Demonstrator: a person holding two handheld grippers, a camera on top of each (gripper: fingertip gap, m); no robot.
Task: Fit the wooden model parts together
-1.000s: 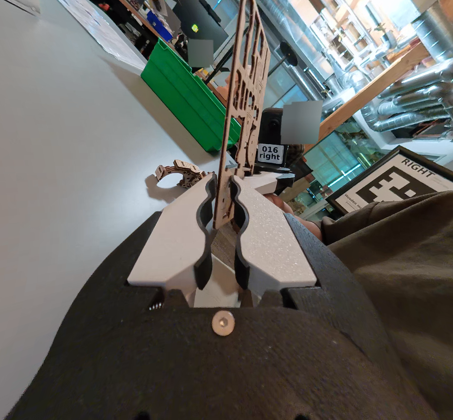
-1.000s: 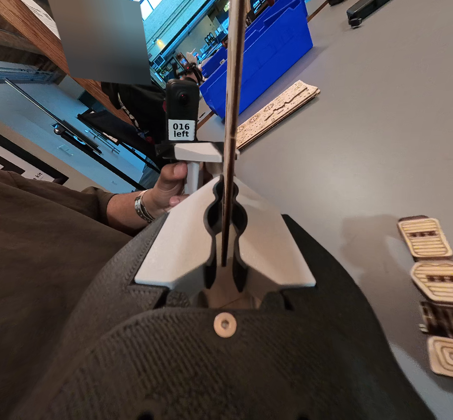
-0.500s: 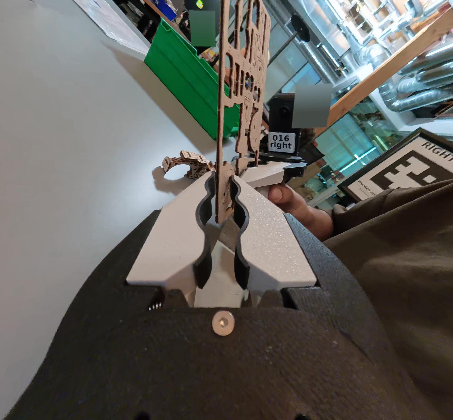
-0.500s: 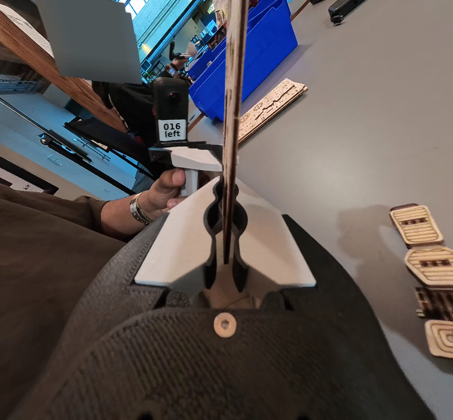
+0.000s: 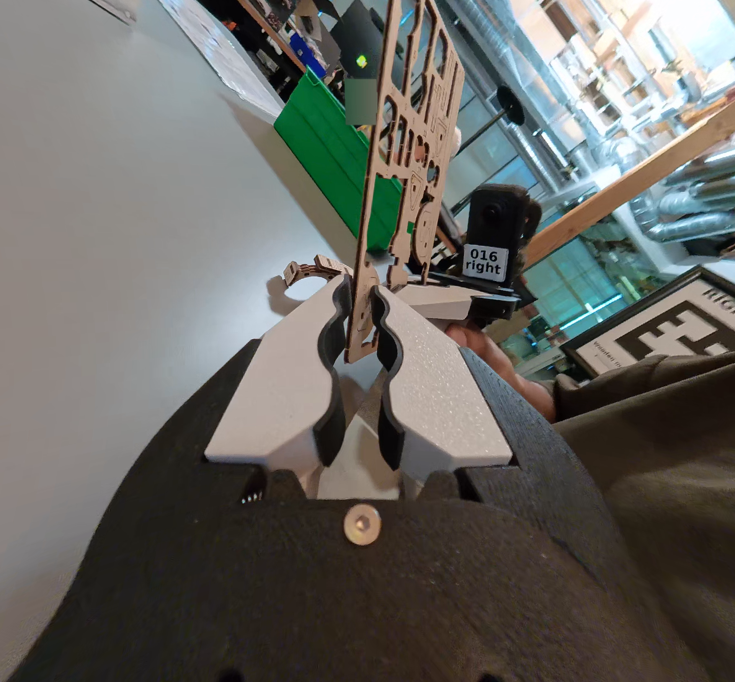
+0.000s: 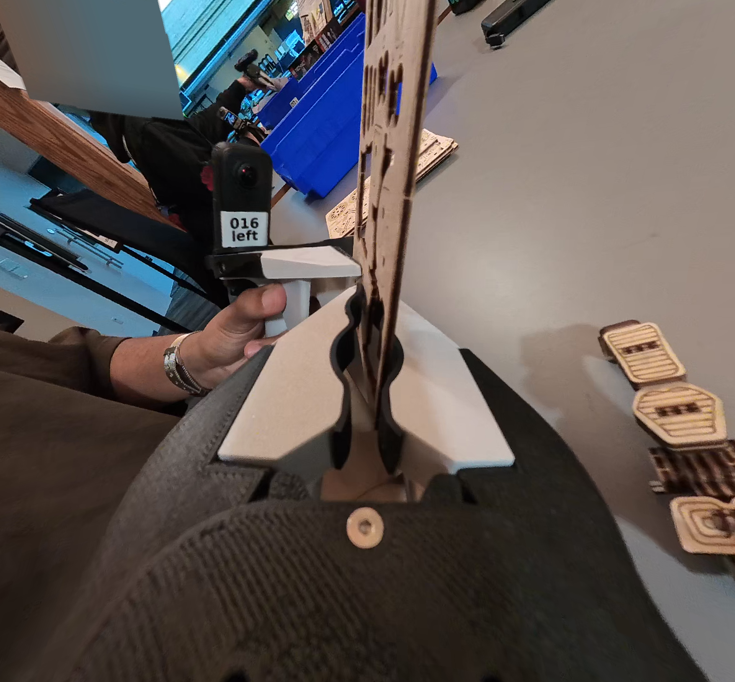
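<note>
A thin laser-cut wooden sheet (image 5: 413,114) with many cut-out openings stands upright above the grey table (image 5: 119,205). My left gripper (image 5: 360,289) is shut on the sheet's lower edge at the fingertips. My right gripper (image 6: 376,305) is shut on the same sheet (image 6: 393,78), which sits deep between its fingers. The right gripper (image 5: 437,301) shows just behind the sheet in the left wrist view. The left gripper (image 6: 310,265) shows just left of the sheet in the right wrist view. A small curved wooden assembly (image 5: 314,265) lies on the table beyond my left fingers.
A green bin (image 5: 330,154) and papers (image 5: 214,46) lie at the far table edge. A blue bin (image 6: 318,134) and a stack of wooden sheets (image 6: 433,154) lie beyond the right gripper. Several loose wooden parts (image 6: 676,412) lie at its right. A framed sign (image 5: 656,333) stands nearby. The grippers are tip to tip, or close to it.
The sheet has turned a little, so the right wrist view now shows part of its face instead of only its edge. Both grippers have kept hold and tilted slightly.
</note>
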